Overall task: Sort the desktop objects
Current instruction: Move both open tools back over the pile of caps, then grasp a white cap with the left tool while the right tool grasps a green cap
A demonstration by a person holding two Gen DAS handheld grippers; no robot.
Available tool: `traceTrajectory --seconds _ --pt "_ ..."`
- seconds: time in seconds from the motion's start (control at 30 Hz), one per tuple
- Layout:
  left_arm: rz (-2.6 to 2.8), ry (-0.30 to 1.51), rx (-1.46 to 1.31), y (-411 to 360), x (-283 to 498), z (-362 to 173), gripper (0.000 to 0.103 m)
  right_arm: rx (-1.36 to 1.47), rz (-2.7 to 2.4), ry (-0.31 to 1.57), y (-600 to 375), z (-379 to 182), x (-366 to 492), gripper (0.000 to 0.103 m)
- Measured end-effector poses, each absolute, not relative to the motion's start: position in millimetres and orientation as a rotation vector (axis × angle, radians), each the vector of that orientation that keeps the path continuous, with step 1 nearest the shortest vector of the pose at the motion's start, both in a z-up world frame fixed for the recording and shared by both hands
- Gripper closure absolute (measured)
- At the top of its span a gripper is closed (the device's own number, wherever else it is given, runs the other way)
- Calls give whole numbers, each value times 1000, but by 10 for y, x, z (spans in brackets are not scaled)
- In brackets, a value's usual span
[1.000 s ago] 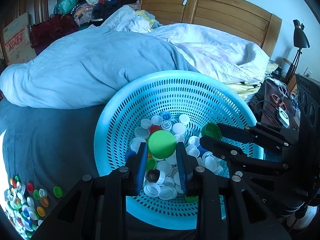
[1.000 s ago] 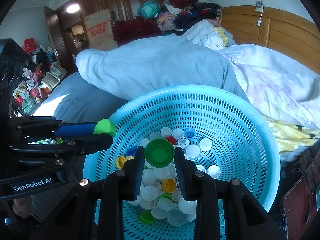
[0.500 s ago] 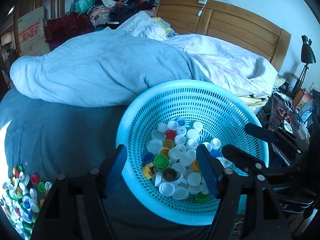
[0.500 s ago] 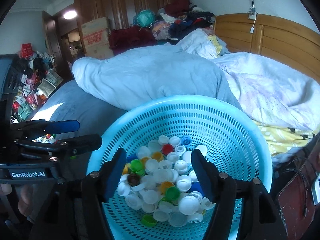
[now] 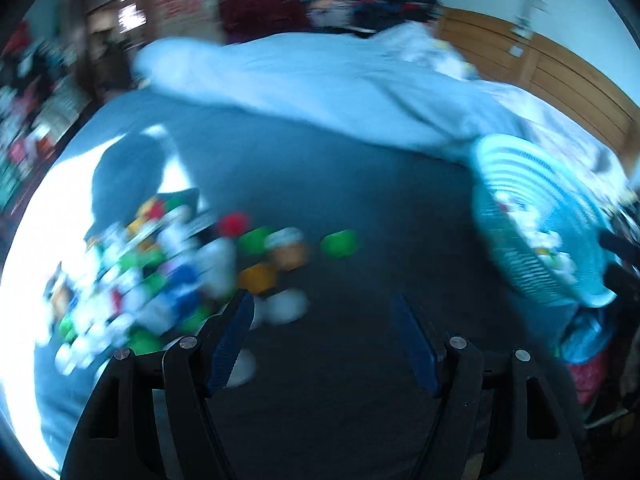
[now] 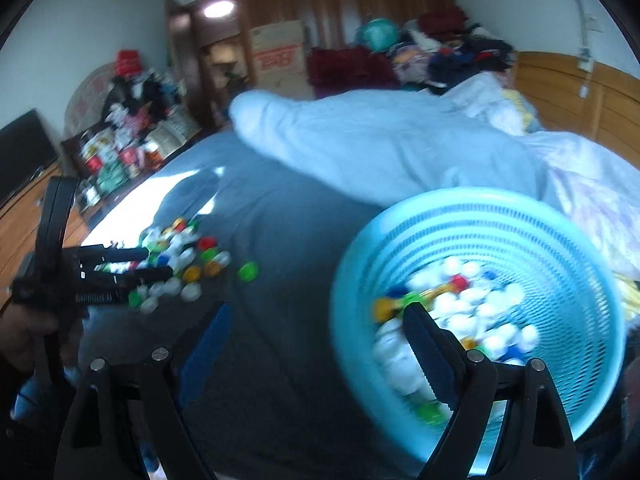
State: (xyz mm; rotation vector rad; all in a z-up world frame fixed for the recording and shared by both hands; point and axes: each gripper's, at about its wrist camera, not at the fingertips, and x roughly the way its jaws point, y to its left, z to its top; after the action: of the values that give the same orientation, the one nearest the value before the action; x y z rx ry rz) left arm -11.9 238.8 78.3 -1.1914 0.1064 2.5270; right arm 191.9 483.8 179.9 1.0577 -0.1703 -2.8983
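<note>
Left wrist view: the left tool (image 5: 322, 344), emptied of its green cap, is now spread wide over the bed (image 5: 360, 208) beside blurred multicoloured caps (image 5: 160, 272); the right tool (image 6: 316, 344) has just been opening, empty.

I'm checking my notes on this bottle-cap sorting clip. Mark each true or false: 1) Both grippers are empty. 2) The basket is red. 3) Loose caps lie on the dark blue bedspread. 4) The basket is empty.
1) True: the left gripper and the right gripper stand open with nothing between the fingers.
2) False: the basket is light blue.
3) True: the loose caps lie on the bedspread.
4) False: it holds many caps, mostly white.
</note>
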Motion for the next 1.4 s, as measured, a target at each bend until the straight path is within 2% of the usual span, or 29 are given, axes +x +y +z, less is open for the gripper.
traceTrajectory --seconds 0.23,0.3,0.4,0.57,0.73,0.77,0.8,0.83,0.87,0.9,1.13,1.4 --pt "2840 -198 -1334 459 -121 362 37 1195 -2728 -126 4236 1385 1806 12" --pt "2890 -219 -1321 108 -112 269 37 1220 -2711 -125 4184 1320 1780 12" --pt "2866 -142 -1338 -213 -157 110 37 1255 -2694 -131 4123 1270 1723 12" --pt "2781 -43 -1383 -173 -316 -31 38 1299 -2679 -103 4008 1217 1628 12" --pt "2764 -29 -1368 26 -434 -44 38 1323 -2660 -80 3901 1198 1535 12" --pt "2766 -35 -1369 18 -450 -41 44 1327 -2655 -75 3882 1189 1514 13" --pt "2769 -38 -1381 15 -473 -60 55 1327 -2650 -69 3864 1178 1484 18" --pt "2783 -32 -1389 9 -473 -71 70 1322 -2649 -67 3850 1176 1462 23" --pt "2795 -37 -1384 -5 -462 -70 79 1316 -2649 -65 3843 1172 1426 34" --pt "2798 -60 -1375 -27 -448 -67 78 1313 -2652 -66 3838 1164 1399 40" --pt "2863 -127 -1326 -112 -384 -34 78 1281 -2709 -82 3847 1030 788 40" --pt "2851 -191 -1329 -174 -422 -80 78 1330 -2741 19 3718 598 -163 40"
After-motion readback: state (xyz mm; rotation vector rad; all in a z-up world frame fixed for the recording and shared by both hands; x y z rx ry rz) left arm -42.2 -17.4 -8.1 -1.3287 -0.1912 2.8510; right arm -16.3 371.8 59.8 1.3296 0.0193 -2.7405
